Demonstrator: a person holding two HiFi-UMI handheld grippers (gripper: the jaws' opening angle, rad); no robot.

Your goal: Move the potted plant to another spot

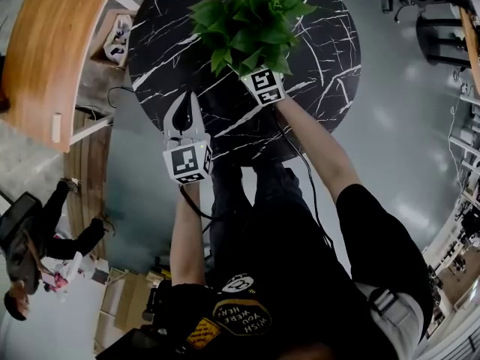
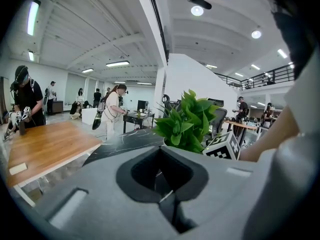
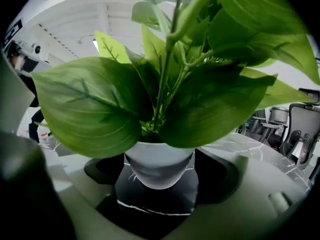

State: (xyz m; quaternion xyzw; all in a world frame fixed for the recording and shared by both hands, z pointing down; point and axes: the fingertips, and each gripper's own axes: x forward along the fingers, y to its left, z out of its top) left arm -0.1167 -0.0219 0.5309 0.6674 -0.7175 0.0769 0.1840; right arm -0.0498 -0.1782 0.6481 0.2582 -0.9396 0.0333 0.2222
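The potted plant (image 1: 251,21) has broad green leaves and a white pot (image 3: 159,169). It is on the near part of a round black marble table (image 1: 322,21). My right gripper (image 1: 256,72) reaches in under the leaves. In the right gripper view its jaws stand on both sides of the pot, their tips against its upper sides, so it is shut on the pot. I cannot tell whether the pot rests on the table. My left gripper (image 1: 187,100) is shut and empty over the table's near left edge, left of the plant (image 2: 187,121).
A wooden table (image 1: 52,51) stands to the left, with a small box of things (image 1: 116,40) between it and the round table. A person (image 1: 30,253) stands on the floor at lower left. Office chairs (image 1: 435,28) are at the far right.
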